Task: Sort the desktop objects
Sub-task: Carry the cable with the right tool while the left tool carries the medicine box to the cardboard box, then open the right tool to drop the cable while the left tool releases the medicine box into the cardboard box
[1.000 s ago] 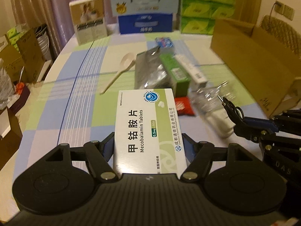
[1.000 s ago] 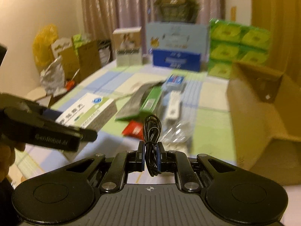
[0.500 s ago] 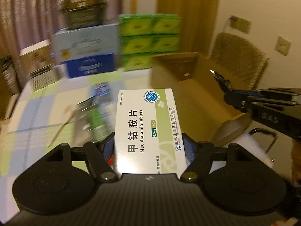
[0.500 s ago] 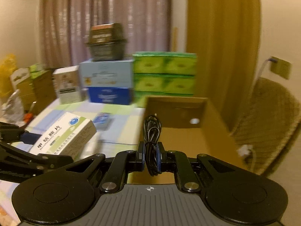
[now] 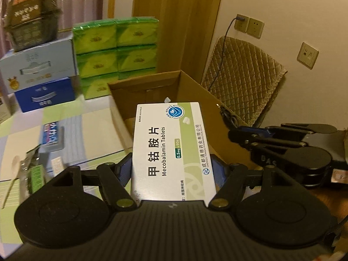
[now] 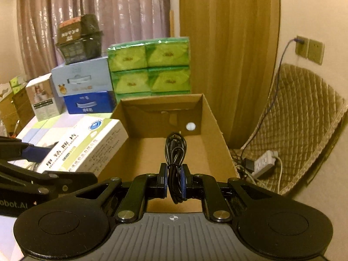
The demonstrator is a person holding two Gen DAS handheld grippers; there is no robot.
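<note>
My left gripper point(image 5: 171, 169) is shut on a white and green Mecobalamin tablet box point(image 5: 171, 150) and holds it in the air at the open cardboard box's point(image 5: 195, 91) left rim. The tablet box also shows in the right wrist view point(image 6: 87, 145). My right gripper point(image 6: 174, 176) is shut on a coiled black cable point(image 6: 175, 152) and holds it above the cardboard box's point(image 6: 213, 117) open inside. The right gripper also shows in the left wrist view point(image 5: 235, 132), over the cardboard box's right wall.
Green tissue packs point(image 6: 150, 67), blue and pale cartons point(image 6: 87, 87) and a dark container point(image 6: 79, 39) stand behind the cardboard box. Small packets point(image 5: 52, 134) and a spoon point(image 5: 13, 174) lie on the checked tablecloth at left. A padded chair point(image 6: 300, 117) and power strip point(image 6: 263, 163) are right.
Both grippers have swung right from over the table's clutter to the cardboard box, each still holding its object. The right gripper has come closer over the box's inside.
</note>
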